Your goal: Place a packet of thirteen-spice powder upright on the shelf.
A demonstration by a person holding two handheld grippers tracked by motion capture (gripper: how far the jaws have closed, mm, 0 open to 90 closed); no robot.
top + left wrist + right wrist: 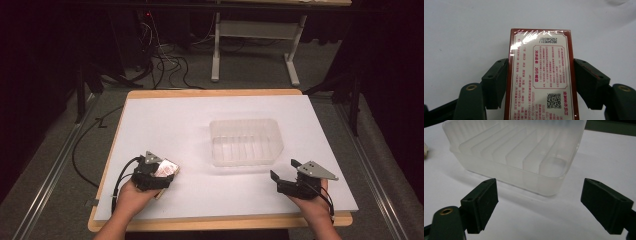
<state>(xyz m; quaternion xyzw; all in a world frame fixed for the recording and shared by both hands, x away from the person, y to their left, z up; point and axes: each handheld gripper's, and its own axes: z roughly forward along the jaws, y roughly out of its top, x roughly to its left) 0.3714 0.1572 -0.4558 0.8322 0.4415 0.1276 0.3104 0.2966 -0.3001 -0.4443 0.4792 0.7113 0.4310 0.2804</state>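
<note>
A small flat box (541,75) with a dark red border, a cream face, red print and a QR code sits between the jaws of my left gripper (541,82), and both pads press on its long sides. From the high view that gripper (161,176) holds the box (167,169) near the table's front left. My right gripper (284,171) rests at the front right with its jaws wide apart and nothing between them. Its fingertips (485,200) point at a clear ribbed plastic tub (519,150), which stands at the table's middle (246,142).
The white table top (165,125) has a wooden rim. Black cables trail off the left edge (85,150). Beyond the far edge stand a grey desk frame (255,45) and loose wires on the floor.
</note>
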